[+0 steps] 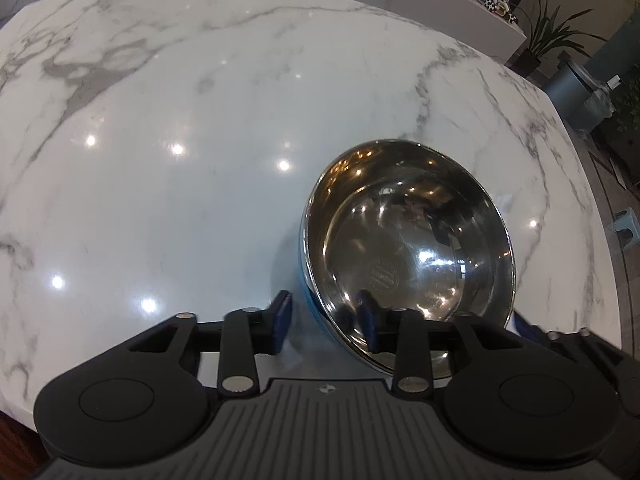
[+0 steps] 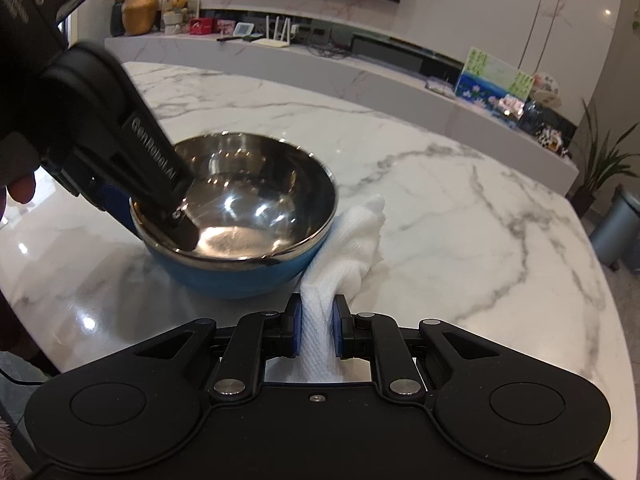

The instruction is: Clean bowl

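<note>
A steel bowl (image 1: 408,252) with a blue outside (image 2: 236,272) stands on the white marble table (image 1: 180,200). My left gripper (image 1: 326,324) is open and straddles the bowl's near rim, one finger inside the bowl and one outside. In the right wrist view the left gripper's finger (image 2: 180,216) reaches into the bowl at its left side. My right gripper (image 2: 316,330) is shut on a white paper towel (image 2: 348,248), which hangs forward and touches the bowl's right side.
The marble table (image 2: 460,208) extends far beyond the bowl. A low white shelf (image 2: 360,68) with ornaments, a router and pictures runs behind it. A grey bin (image 2: 616,232) and a potted plant (image 2: 600,168) stand at the right, off the table.
</note>
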### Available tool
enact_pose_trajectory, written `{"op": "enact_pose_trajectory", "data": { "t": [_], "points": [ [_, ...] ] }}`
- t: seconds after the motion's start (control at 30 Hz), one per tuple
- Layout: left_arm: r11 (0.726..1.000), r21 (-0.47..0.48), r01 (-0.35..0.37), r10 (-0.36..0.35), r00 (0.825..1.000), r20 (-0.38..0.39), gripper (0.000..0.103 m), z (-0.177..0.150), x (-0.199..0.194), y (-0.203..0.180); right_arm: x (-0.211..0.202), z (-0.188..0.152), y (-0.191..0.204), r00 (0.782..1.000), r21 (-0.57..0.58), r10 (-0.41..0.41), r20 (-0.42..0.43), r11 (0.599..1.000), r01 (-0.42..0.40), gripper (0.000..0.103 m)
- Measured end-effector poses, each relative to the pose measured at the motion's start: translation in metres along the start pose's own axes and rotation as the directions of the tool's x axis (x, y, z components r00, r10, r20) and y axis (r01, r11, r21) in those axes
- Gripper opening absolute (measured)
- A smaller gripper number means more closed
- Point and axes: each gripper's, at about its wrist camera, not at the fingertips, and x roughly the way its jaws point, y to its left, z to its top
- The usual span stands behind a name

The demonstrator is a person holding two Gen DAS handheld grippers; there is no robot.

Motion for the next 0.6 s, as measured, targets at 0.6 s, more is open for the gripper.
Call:
{"op": "enact_pose_trajectory", "data": {
  "t": [0.6],
  "points": [
    [0.999, 0.026, -0.036, 0.035, 0.998, 0.046, 0.012, 0.018, -0.001, -0.001, -0.004, 0.012, -0.005, 0.999, 0.017, 0.021, 0.027, 1.000, -0.021, 0.013]
  ]
}}
